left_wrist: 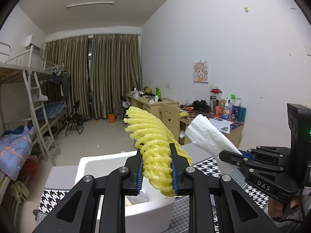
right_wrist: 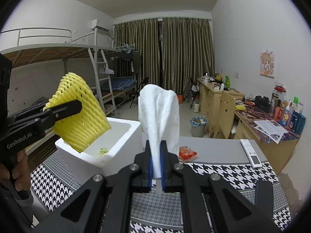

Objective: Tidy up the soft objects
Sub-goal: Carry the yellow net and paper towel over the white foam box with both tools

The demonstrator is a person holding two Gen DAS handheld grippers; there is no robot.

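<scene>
The left gripper [left_wrist: 157,171] is clenching the yellow foam net [left_wrist: 153,145] above the white foam box [right_wrist: 124,136]; the right gripper [right_wrist: 155,162] is pinching the white cloth [right_wrist: 159,112] over the counter [right_wrist: 213,149]. The cloth's grip looks thin, so it may be slipping loose and missing the box.

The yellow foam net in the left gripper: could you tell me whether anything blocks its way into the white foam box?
Nothing visible does. The yellow foam net hangs at the open white foam box, whose top is uncovered.
</scene>
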